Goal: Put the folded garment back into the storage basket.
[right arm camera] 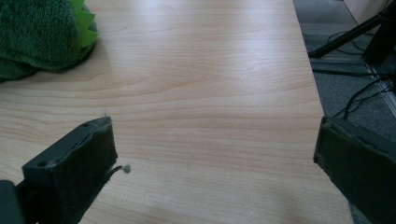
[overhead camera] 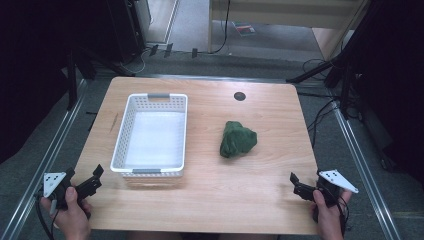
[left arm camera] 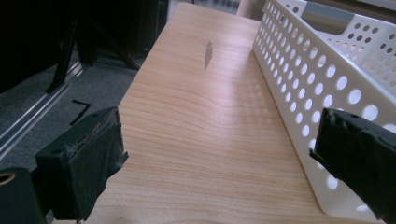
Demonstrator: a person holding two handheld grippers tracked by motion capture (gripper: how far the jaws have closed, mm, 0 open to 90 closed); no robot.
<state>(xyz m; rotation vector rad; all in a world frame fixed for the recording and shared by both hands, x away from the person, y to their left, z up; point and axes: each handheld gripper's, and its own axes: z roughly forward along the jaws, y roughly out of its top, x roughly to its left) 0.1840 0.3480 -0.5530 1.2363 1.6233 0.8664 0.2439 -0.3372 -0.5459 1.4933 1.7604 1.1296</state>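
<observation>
A crumpled green cloth (overhead camera: 238, 139) lies on the wooden table (overhead camera: 210, 195), right of the middle; it also shows at the top left of the right gripper view as the green cloth (right arm camera: 37, 37). A white perforated basket (overhead camera: 152, 135) stands empty on the left half, and its side wall, the basket (left arm camera: 317, 65), runs along the right of the left gripper view. My left gripper (overhead camera: 92, 179) is held at the near left corner, open, with nothing between its jaws. My right gripper (overhead camera: 298, 186) sits at the near right edge, open and empty too, well short of the cloth.
A small dark round hole (overhead camera: 240, 96) marks the table's far side. A dark scuff (left arm camera: 208, 53) shows on the wood left of the basket. Stands and cables (overhead camera: 325, 65) crowd the floor beyond and to the right of the table.
</observation>
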